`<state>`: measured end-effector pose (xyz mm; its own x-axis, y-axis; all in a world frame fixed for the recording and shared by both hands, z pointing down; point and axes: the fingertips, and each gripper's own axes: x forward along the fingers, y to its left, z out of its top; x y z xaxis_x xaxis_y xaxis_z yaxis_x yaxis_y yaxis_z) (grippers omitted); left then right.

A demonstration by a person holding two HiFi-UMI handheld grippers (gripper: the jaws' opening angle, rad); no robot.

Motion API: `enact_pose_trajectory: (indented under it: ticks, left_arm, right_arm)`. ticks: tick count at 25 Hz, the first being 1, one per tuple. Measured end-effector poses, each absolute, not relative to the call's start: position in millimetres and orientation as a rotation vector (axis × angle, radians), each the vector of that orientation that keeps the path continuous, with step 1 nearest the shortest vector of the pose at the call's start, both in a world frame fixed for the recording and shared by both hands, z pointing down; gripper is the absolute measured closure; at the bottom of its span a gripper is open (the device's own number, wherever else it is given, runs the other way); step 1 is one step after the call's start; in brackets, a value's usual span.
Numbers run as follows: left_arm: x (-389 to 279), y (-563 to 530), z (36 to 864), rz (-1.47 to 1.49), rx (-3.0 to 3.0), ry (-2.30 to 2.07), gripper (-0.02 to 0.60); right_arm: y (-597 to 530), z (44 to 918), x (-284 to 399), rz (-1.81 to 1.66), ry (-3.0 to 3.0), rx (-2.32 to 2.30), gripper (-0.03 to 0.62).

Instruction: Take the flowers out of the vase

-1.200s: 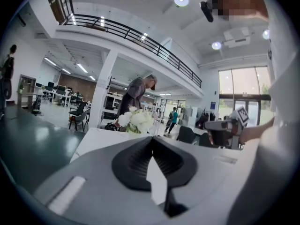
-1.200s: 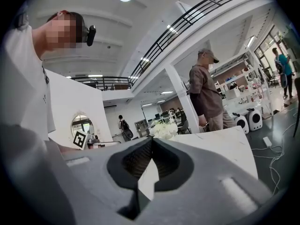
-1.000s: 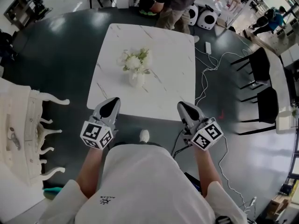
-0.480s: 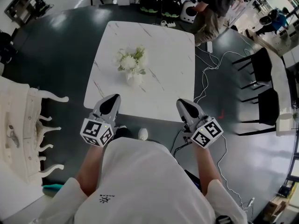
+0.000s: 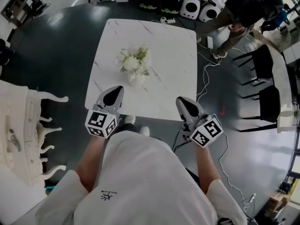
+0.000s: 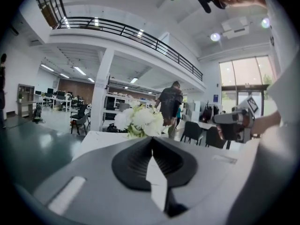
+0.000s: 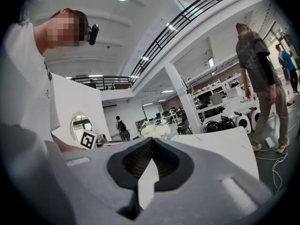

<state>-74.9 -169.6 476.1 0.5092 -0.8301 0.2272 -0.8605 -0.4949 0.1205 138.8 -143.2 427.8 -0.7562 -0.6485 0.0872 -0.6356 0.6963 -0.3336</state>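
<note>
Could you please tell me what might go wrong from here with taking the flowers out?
1. Both the left gripper and the right gripper are shut; reaching in like that would likely nudge the flowers rather than grasp them.
2. The flowers spread wider than the small white vase, so pulling with one gripper may lift or tip it on the table.
3. Loose cables lie on the floor beside the table, a possible trip hazard.
</note>
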Motion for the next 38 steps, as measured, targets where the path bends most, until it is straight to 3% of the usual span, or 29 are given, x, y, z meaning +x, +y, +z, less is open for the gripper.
enact_pose_trajectory:
  ticks: [3, 6, 14, 21, 24, 31, 38]
  left_arm:
    - [-72, -185, 483, 0.235, 2.553, -1.407, 0.592]
    - [-66, -196, 493, 0.273, 2.573, -1.365, 0.550]
    - [-51, -219, 520, 0.408, 2.647, -1.279, 0.388]
    - [-39, -237, 527, 0.431, 2.674, -1.246, 0.206]
    - [-35, -244, 525, 0.450, 2.687, -1.256, 0.196]
    - [-30, -263, 522, 0.442, 2.699, -1.302, 0.107]
    - [-30, -278, 518, 0.401, 2.703, -1.335, 0.104]
  right_arm:
    - [-150, 427, 131, -0.533, 2.859, -1.097, 0.594]
    - [-157, 425, 130, -0.532, 2.851, -1.124, 0.594]
    - [-176, 422, 137, -0.522, 2.820, -1.223, 0.594]
    - [-185, 425, 144, -0.531, 2.797, -1.281, 0.594]
    - [-186, 426, 145, -0.534, 2.790, -1.294, 0.594]
    - [-187, 429, 148, -0.549, 2.773, -1.318, 0.594]
    - [-188, 432, 147, -0.559, 2.765, -1.328, 0.594]
